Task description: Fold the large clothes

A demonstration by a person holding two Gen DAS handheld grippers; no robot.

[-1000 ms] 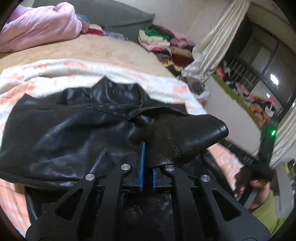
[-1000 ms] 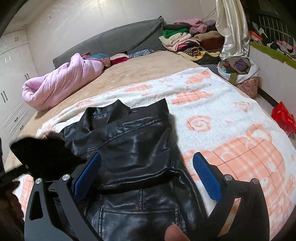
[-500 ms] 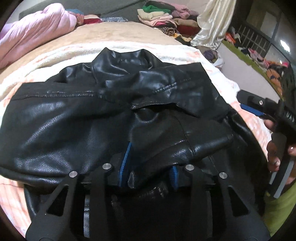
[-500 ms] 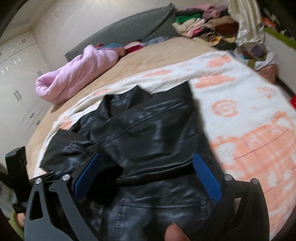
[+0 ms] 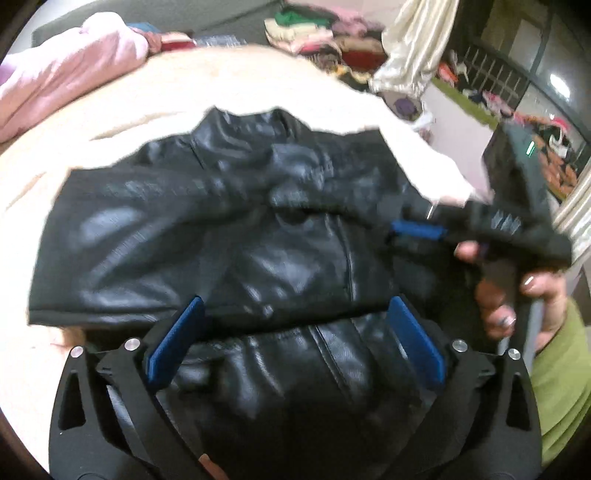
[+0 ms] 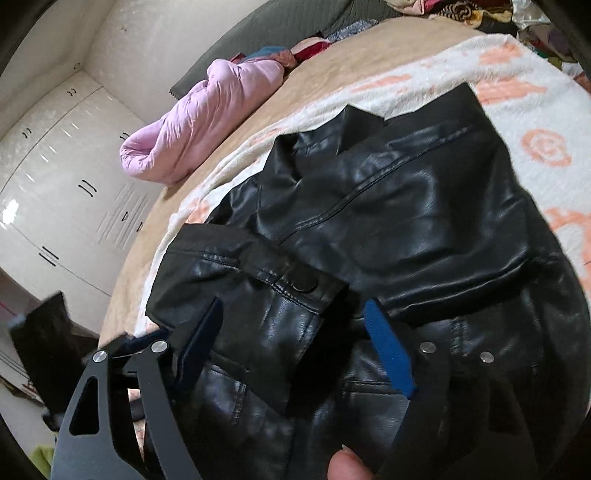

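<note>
Two claws hover over a black leather jacket (image 6: 388, 221) spread on a bed. Around it: a white fleece blanket (image 6: 535, 110) with orange patterns lies under the jacket, over a tan bedsheet (image 6: 369, 48). A bunched pink quilt (image 6: 207, 122) sits toward the head of the bed, against a grey headboard (image 6: 280, 22). Stacked folded clothes (image 5: 317, 33) and a cream curtain (image 5: 417, 40) stand beyond the bed's far corner. White wardrobe doors (image 6: 62, 177) fill the wall on one side.

Left claw (image 5: 291, 339): its blue pads have just been opening and now stand wide apart, low over the jacket's lower front, with leather below them but nothing pinched.

Right claw (image 6: 295, 347): its jaws have just been closing a little yet remain apart. A sleeve cuff (image 6: 295, 284) with a round black snap lies between the pads; whether they touch it is unclear. In the left view, a hand (image 5: 517, 291) with a green sleeve holds this claw at the jacket's right edge.

Glossy and creased, the jacket lies collar away from the claws, with both sleeves folded across its front. The left view is motion-blurred.
</note>
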